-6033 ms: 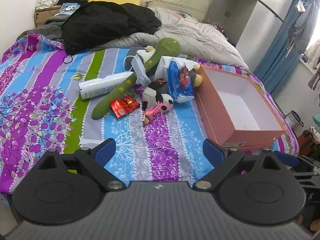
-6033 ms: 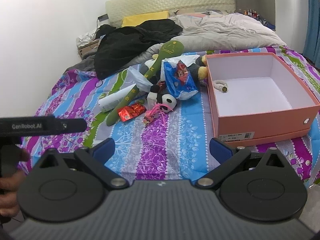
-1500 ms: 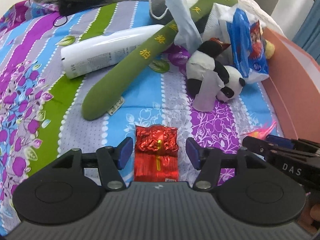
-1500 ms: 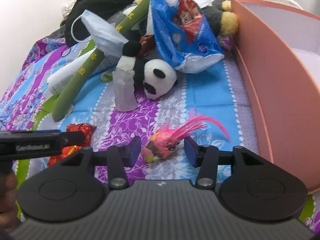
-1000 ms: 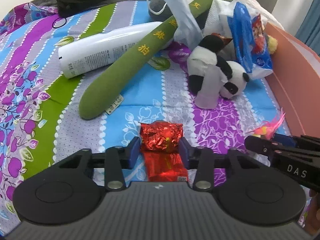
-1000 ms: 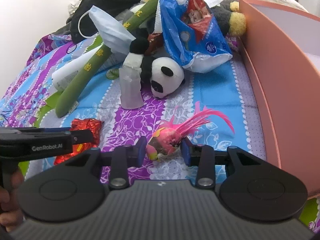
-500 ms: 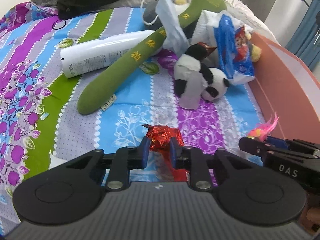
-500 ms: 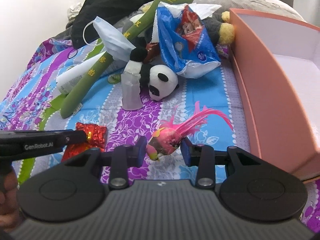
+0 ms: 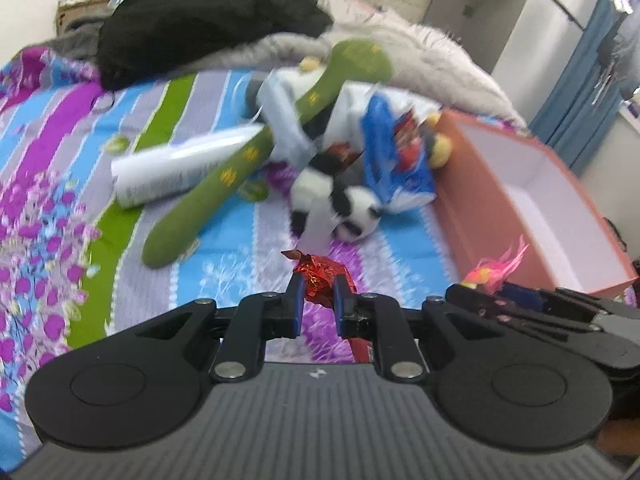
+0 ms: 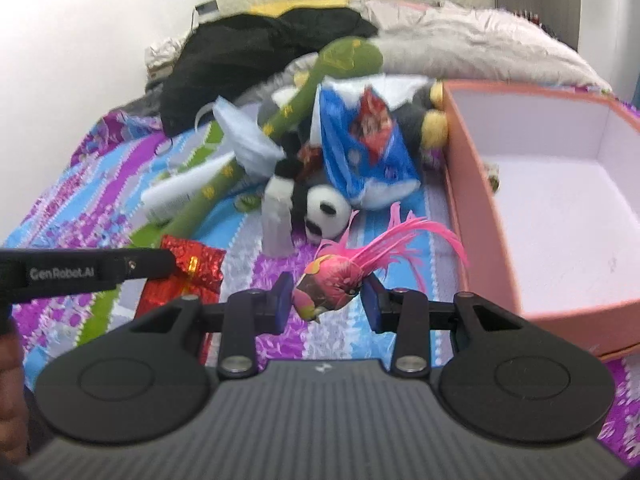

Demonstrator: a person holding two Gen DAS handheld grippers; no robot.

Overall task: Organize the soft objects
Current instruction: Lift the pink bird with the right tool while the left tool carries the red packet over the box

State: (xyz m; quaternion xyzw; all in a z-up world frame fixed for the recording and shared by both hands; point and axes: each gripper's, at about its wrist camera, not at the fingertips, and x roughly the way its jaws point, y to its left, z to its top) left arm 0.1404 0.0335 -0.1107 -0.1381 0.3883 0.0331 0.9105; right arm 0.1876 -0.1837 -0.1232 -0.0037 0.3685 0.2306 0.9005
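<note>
My left gripper [image 9: 317,300] is shut on a crinkled red foil packet [image 9: 320,277] and holds it above the striped bedspread; the packet also shows in the right wrist view [image 10: 188,270]. My right gripper [image 10: 326,298] is shut on a pink feathered bird toy [image 10: 340,276], lifted just left of the pink open box [image 10: 468,216]. The bird also shows in the left wrist view [image 9: 494,270]. A panda plush [image 9: 340,204], a long green plush [image 9: 248,160] and a blue snack bag [image 9: 396,160] lie in a pile ahead.
A white tube bottle [image 9: 180,168] and a face mask [image 10: 248,140] lie in the pile. Black clothes [image 9: 200,20] and a grey duvet [image 10: 480,44] lie at the head of the bed. A small item [image 10: 494,174] sits inside the box.
Both grippers have risen off the bedspread and pulled back, carrying the red packet and the pink bird. The left jaws have closed tighter on the packet.
</note>
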